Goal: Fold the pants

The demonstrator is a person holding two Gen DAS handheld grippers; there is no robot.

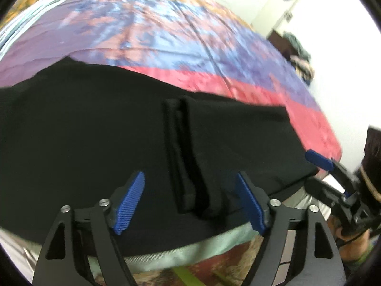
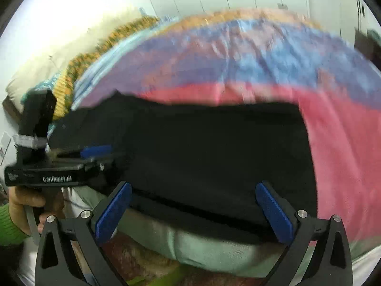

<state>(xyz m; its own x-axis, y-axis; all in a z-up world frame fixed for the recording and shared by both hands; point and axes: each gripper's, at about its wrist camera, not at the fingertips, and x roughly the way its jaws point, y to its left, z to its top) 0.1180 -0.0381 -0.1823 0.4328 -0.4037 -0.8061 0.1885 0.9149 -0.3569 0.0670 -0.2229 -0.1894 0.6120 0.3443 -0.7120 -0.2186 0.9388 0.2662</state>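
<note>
Now the black fabric pants (image 1: 95, 131) are laid folded along the near edge of the multicoloured bedspread (image 1: 166, 35); left gripper (image 1: 190, 205) and right gripper (image 2: 194, 212) are held apart, empty. A fresh grasp is likely needed for another fold.

Open bedspread (image 1: 166, 35) beyond black pants (image 1: 95, 131), free to pass over. Raised fold ridge (image 1: 188, 157) midway across pants. Pillows (image 2: 71, 71) crowding far left corner. Clothes pile (image 1: 300, 57) off bed's far right.

The pants (image 1: 95, 131) lie on the bed (image 1: 166, 35), spread ahead of both jaws; a folded strip (image 1: 188, 157) lies between the left jaws.
</note>
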